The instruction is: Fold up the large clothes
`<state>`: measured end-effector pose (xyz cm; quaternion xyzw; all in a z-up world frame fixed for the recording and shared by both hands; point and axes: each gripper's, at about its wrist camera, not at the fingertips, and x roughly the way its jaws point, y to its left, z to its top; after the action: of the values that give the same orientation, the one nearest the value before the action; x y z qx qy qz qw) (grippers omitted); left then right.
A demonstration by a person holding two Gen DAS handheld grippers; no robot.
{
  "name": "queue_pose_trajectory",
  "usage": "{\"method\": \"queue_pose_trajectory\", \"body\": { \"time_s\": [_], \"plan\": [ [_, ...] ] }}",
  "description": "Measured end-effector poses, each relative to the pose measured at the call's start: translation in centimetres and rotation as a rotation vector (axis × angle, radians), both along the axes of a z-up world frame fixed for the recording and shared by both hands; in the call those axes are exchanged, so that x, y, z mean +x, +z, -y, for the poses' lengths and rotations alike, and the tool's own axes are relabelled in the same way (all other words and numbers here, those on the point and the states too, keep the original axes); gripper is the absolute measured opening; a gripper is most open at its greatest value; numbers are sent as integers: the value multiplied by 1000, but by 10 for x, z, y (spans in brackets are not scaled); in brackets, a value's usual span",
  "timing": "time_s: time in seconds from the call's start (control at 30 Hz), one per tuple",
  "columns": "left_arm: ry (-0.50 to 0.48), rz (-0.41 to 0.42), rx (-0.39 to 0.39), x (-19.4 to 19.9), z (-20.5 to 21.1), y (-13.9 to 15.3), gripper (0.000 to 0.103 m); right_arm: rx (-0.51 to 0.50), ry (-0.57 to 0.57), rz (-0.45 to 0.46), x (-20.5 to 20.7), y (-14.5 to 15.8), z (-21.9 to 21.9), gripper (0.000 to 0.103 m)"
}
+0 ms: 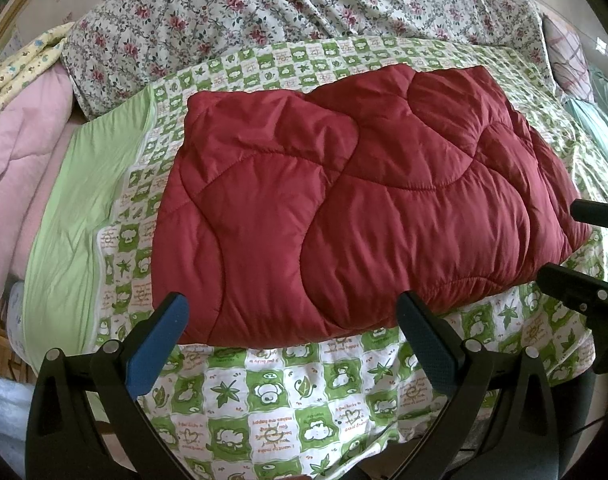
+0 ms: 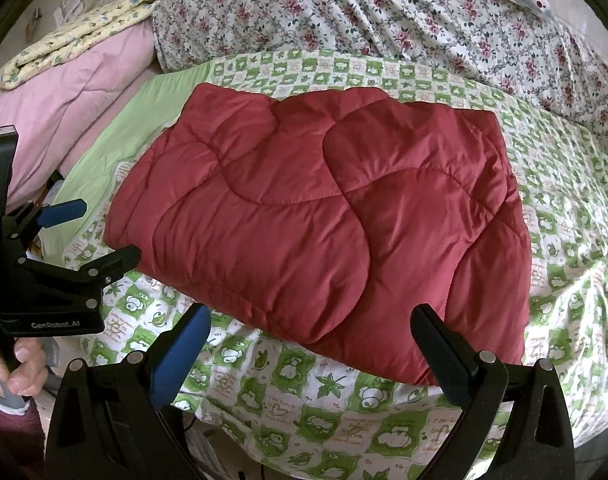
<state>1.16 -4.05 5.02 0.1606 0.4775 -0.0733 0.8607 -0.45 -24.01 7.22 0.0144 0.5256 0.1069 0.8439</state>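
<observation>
A dark red quilted garment (image 1: 355,196) (image 2: 319,216) lies folded into a thick rectangle on the green-and-white checked sheet (image 1: 280,400) (image 2: 304,416). My left gripper (image 1: 292,340) is open just in front of the garment's near edge, with nothing between its fingers. My right gripper (image 2: 309,344) is open at the same near edge, further right, and also holds nothing. Each gripper shows in the other's view: the right gripper (image 1: 575,246) by the garment's right end, the left gripper (image 2: 92,236) off its left corner. A hand (image 2: 20,368) grips the left gripper's handle.
A floral bedcover (image 1: 264,12) (image 2: 383,12) is bunched along the far side. A pink quilt (image 1: 20,152) (image 2: 76,84) with a yellow patterned cloth (image 2: 84,32) on top lies at the left. A plain green band (image 1: 64,220) borders the sheet there.
</observation>
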Motion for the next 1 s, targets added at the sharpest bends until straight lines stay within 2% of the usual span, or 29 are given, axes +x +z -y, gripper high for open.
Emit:
{"method": "queue_pose_trajectory", "body": {
  "time_s": [1.0],
  "plan": [
    [-2, 7, -1, 0, 2, 4, 103, -9, 6, 6, 1, 7, -3, 101]
  ]
}}
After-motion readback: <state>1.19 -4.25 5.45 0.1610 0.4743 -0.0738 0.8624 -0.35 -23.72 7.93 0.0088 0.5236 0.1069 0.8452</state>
